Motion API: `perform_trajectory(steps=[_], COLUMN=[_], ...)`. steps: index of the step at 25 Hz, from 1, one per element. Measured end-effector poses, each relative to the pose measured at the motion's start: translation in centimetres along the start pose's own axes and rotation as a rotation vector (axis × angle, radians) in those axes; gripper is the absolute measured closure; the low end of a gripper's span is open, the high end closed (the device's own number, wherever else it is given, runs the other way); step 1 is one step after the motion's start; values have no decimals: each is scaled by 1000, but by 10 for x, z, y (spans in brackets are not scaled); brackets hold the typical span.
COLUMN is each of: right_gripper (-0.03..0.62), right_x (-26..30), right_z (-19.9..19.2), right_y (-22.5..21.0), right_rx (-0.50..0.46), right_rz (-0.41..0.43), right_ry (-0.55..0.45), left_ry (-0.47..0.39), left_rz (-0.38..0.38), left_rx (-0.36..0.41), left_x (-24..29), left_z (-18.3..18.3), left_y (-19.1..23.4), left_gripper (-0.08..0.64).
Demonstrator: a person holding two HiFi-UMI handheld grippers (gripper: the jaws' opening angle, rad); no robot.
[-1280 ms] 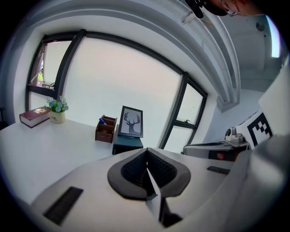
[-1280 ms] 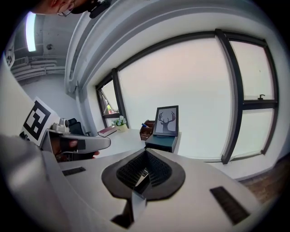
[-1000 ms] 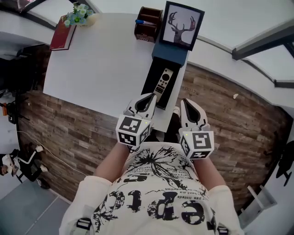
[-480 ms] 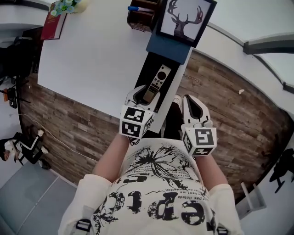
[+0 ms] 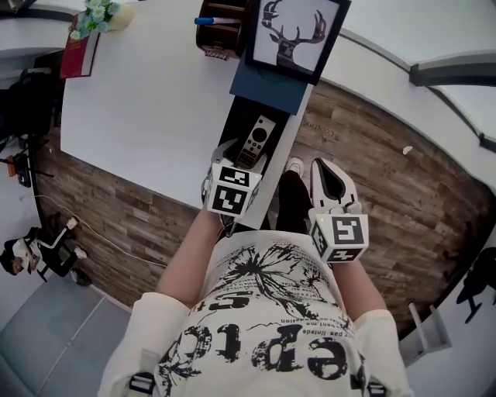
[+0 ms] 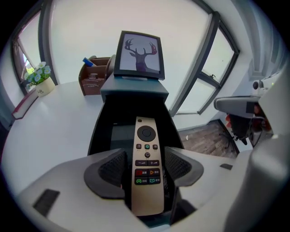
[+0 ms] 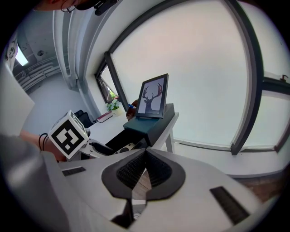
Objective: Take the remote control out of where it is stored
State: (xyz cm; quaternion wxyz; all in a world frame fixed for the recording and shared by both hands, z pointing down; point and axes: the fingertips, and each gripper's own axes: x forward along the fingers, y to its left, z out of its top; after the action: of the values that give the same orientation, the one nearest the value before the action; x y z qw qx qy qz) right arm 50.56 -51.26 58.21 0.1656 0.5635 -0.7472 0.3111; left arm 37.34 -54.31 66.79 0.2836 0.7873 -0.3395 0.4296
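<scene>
T-shirt print point(image 5: 310, 358), lower centre: "epic" in large black letters; smaller lines unreadable.
Remote control point(image 6: 147, 172) buttons: labels too small to read.

An office-like room is suggested: a white worktop point(image 5: 147, 101) is set with a framed deer picture point(image 5: 293, 35), pen holder point(image 5: 221, 35), book point(image 5: 79, 54) and potted flowers point(image 5: 93, 17), over plank flooring point(image 5: 387, 201), beside large windows point(image 7: 204, 81).

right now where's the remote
Head view, centre: the remote lies in the open black drawer at the table's right edge, below the deer picture, its near end between the left tongs, whose jaws have just been opening.
</scene>
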Motion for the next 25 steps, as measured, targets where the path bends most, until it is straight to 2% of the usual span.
perform_trajectory(steps=[7, 13, 15, 18, 22, 25], right_gripper=[591, 591, 591, 591, 591, 591], right_x=[-2, -1, -1, -5, -21, -26], right_z=[2, 19, 24, 30, 40, 46], right_y=[-11, -1, 2, 8, 22, 34], right_rx=[12, 7, 3, 7, 4, -8], right_rz=[-13, -13, -12, -19, -12, -2], right_ry=[-9, -64, -76, -101, -153, -177], left_ry=[57, 66, 66, 66, -8, -117], left_rz=[56, 63, 67, 38, 22, 21], left_rx=[52, 61, 82, 89, 85, 89], left_x=[12, 12, 11, 9, -13, -40], left_z=[-8, -8, -8, -7, 7, 29], left_y=[2, 5, 5, 2, -3, -5], left_gripper=[305, 308, 339, 342, 343, 342])
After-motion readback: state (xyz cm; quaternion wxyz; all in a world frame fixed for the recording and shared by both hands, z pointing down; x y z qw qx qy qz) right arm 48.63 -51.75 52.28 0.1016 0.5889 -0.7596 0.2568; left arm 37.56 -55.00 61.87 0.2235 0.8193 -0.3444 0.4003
